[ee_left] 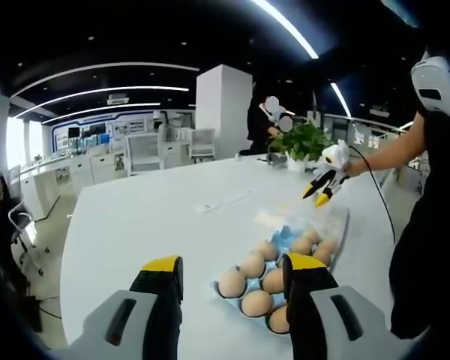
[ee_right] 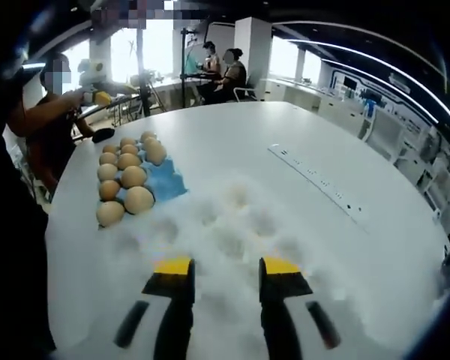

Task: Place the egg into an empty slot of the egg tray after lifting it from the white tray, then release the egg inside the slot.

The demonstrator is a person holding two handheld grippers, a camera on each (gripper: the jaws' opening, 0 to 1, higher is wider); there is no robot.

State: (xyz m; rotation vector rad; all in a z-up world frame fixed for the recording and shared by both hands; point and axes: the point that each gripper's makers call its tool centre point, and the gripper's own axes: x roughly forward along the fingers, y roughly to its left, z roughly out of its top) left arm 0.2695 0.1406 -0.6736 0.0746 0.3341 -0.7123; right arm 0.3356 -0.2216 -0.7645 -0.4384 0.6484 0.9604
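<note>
A blue egg tray point(ee_left: 283, 235) holds several brown eggs point(ee_left: 256, 302), just beyond my left gripper point(ee_left: 232, 264), which is open with nothing between its jaws. Past it lies the pale, see-through white tray point(ee_left: 331, 219). My right gripper point(ee_left: 316, 198) hangs over that tray's far end in a person's hand. In the right gripper view my right gripper point(ee_right: 226, 266) is open above the blurred white tray point(ee_right: 232, 221); I cannot tell what lies in its cells. The blue egg tray point(ee_right: 167, 182) lies to the left with brown eggs point(ee_right: 139, 199) and bare blue slots. The left gripper point(ee_right: 101, 97) shows far left.
Both trays rest on a large white table point(ee_left: 150, 217). A power strip point(ee_right: 315, 181) lies along its middle. A potted plant point(ee_left: 300, 139) stands at the far edge. People sit behind the table point(ee_right: 223, 71), with chairs and desks further off.
</note>
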